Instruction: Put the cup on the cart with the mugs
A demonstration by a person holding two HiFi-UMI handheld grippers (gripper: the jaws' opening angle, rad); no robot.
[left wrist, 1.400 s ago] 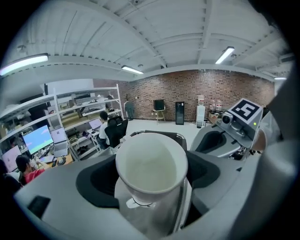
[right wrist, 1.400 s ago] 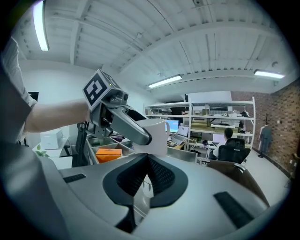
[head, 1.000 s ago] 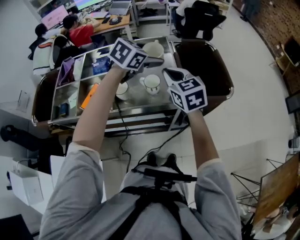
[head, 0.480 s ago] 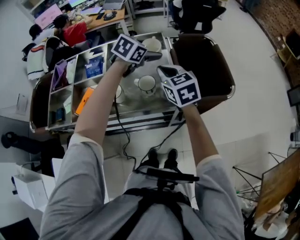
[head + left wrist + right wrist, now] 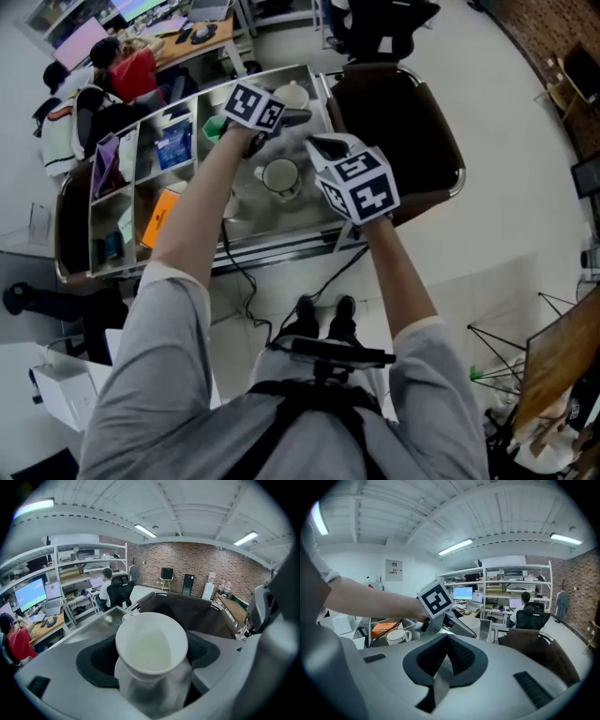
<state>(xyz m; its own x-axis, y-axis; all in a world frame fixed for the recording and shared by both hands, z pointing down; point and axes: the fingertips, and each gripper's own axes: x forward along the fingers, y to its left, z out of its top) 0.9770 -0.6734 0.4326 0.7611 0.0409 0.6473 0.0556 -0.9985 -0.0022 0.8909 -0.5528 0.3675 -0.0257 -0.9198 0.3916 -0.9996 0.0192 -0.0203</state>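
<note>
The white cup (image 5: 151, 644) sits clamped between the jaws of the left gripper (image 5: 281, 117), mouth turned toward that gripper's camera and empty inside. In the head view the cup (image 5: 292, 94) is at the far edge of the cart (image 5: 281, 220), close to the corner beside the brown bag (image 5: 403, 131) hung on the cart's right end. From this angle it seems to be just over the metal top, but I cannot tell whether its base touches it. A white mug (image 5: 279, 175) stands upright on the same top, nearer the person than the cup and apart from it. In the right gripper view the mug (image 5: 397, 637) shows its handle to the right.

The right gripper (image 5: 325, 143) has its jaws closed together with nothing between them. It is above the near right part of the cart top, pointing toward the left gripper (image 5: 440, 611) and the cup (image 5: 469, 624).

To the left of the open top, the cart is divided into compartments. One holds an orange box (image 5: 155, 216), another a blue packet (image 5: 173, 145). A black cable (image 5: 234, 272) hangs down the cart's front. Beyond the cart, a person in red (image 5: 131, 70) sits at a desk.
</note>
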